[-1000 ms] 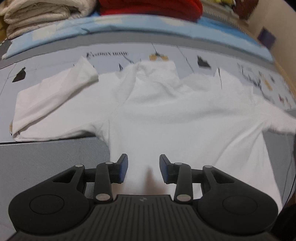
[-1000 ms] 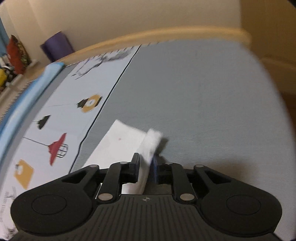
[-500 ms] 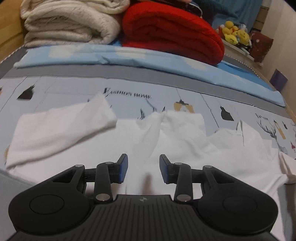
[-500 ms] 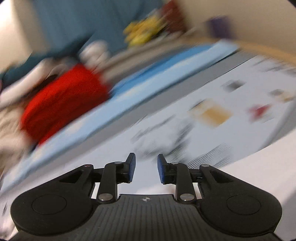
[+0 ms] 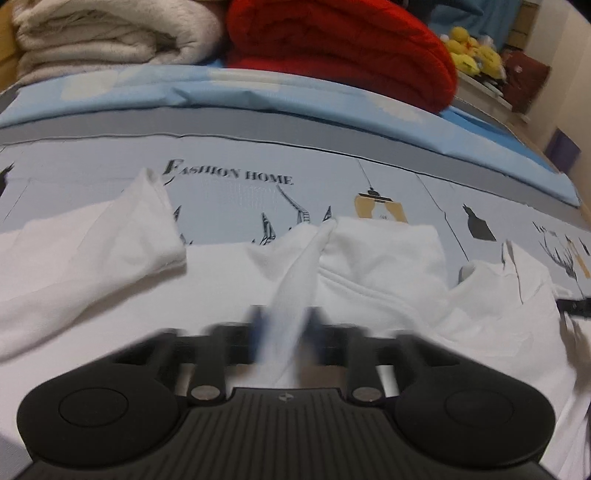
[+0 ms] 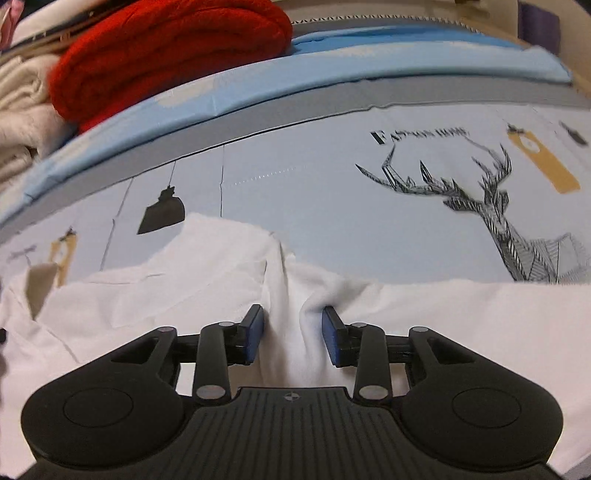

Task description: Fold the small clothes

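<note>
Shirt: white shirt [image 5: 369, 295] spread across lower half of both views, on printed bed sheet [image 5: 229, 199].
Left hand-held gripper [image 5: 284, 332]: blurred, fingers straddling a raised fold of the shirt; clamped or not, cannot tell.
Right hand-held gripper [image 6: 291, 336]: fingers apart, a shirt ridge between them.
Surroundings: red blanket [image 5: 340, 48] upper centre, cream blanket [image 5: 110, 33] upper left, yellow plush toys [image 5: 469, 55] upper right.
</note>
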{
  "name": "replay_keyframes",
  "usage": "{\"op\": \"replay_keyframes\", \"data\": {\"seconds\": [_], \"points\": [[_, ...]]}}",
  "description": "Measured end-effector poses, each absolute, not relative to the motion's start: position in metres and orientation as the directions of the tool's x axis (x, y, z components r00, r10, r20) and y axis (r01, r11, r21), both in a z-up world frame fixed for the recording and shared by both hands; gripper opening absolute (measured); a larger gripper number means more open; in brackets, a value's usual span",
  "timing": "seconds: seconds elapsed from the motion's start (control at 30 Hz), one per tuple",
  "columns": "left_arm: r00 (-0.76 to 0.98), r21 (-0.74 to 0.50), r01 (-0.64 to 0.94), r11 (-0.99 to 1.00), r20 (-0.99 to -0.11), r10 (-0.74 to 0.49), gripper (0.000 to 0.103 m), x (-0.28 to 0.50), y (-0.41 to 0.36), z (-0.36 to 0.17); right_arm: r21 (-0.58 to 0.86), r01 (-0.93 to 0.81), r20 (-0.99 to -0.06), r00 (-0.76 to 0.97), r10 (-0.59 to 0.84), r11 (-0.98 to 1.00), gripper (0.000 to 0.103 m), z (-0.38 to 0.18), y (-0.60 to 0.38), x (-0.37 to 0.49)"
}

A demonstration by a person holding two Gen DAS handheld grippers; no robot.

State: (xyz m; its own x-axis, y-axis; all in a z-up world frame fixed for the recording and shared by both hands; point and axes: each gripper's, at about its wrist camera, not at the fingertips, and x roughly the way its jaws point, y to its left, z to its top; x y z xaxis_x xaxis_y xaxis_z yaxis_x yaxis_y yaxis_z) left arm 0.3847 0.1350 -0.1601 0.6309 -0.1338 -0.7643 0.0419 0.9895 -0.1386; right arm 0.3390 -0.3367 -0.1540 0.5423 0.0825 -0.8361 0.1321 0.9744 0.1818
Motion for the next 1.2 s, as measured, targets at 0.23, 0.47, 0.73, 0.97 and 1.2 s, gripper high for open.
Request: {"op": "replay_keyframes", "data": {"seconds": [0.23, 0.47, 0.73, 0.97, 1.2], "points": [[0.63, -0.123, -0.138, 0.983, -0.776, -0.008, 0.002, 0.387, 0.168, -0.159, 0.177, 0.103, -0.815, 0.573, 0.087, 0.979, 0.014, -0.153, -0.319, 0.351], [0.616, -0.14, -0.088, 0.986, -0.786, -0.057, 0.025, 0.373, 0.178, -0.14, 0.139, 0.096, -0.834, 0.548, 0.064, 0.986, 0.034, -0.157, -0.336, 0.347], [0.694, -0.094, -0.26, 0.961, -0.71, 0.118, 0.048, 0.35, 0.247, -0.116, 0.114, 0.136, -0.816, 0.577, 0.015, 0.984, 0.034, -0.127, -0.331, 0.338], [0.659, -0.04, -0.141, 0.989, -0.75, 0.063, 0.081, 0.369, 0.217, -0.143, 0.213, 0.033, -0.802, 0.577, 0.156, 0.976, 0.035, -0.093, -0.296, 0.329], [0.644, 0.067, -0.161, 0.985, -0.749, 0.156, 0.01, 0.388, 0.216, -0.161, 0.212, -0.078, -0.879, 0.42, 0.225, 0.974, 0.036, -0.114, -0.262, 0.326]]}}
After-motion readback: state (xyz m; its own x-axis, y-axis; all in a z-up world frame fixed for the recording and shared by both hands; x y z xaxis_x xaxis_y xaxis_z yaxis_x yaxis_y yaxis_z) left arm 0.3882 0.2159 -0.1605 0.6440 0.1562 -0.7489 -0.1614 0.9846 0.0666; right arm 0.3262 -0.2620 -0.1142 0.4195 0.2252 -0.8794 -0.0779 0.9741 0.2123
